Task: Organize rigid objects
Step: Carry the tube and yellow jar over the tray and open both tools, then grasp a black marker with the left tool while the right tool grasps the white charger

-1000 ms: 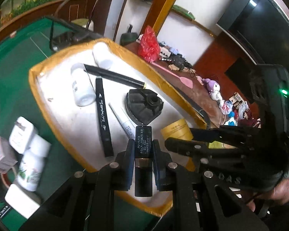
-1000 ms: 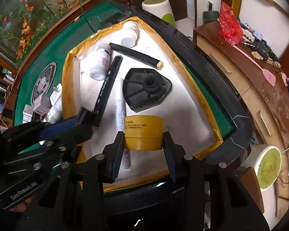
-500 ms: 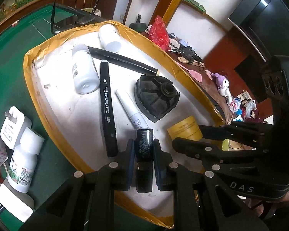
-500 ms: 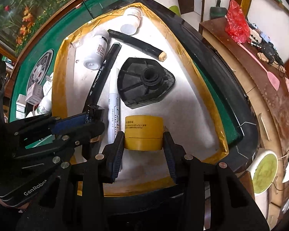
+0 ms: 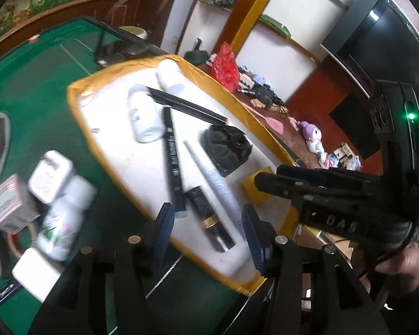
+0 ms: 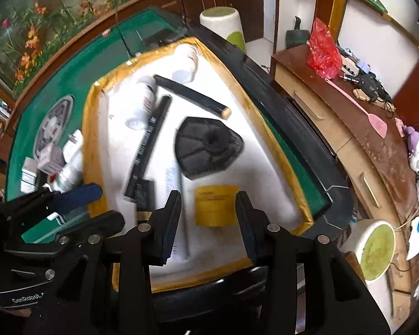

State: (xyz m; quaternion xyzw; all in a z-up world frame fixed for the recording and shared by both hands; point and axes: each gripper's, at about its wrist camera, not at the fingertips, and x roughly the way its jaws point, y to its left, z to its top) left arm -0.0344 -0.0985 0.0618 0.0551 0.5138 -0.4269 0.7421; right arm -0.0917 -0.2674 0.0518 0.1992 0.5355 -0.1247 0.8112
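Both the left gripper [image 5: 206, 231] and right gripper [image 6: 208, 217] stand open over the tray [image 6: 282, 150], their black tube [image 5: 209, 217] and yellow jar [image 6: 215, 205] lying free, so next comes fetching another item.

Daylight, bright. White tray liner [image 5: 117, 150] blown out, glare hiding detail. Motion blur on both views, worst over bottles [image 5: 61, 217] and marker [image 6: 146, 145]. Strong fisheye bending, dark vignette at corners. Shadows soft.

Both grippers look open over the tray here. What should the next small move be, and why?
Probably send the left gripper back toward the loose items on the green table, such as the white bottle: its jaws stand open, and the black tube already lies in the tray.
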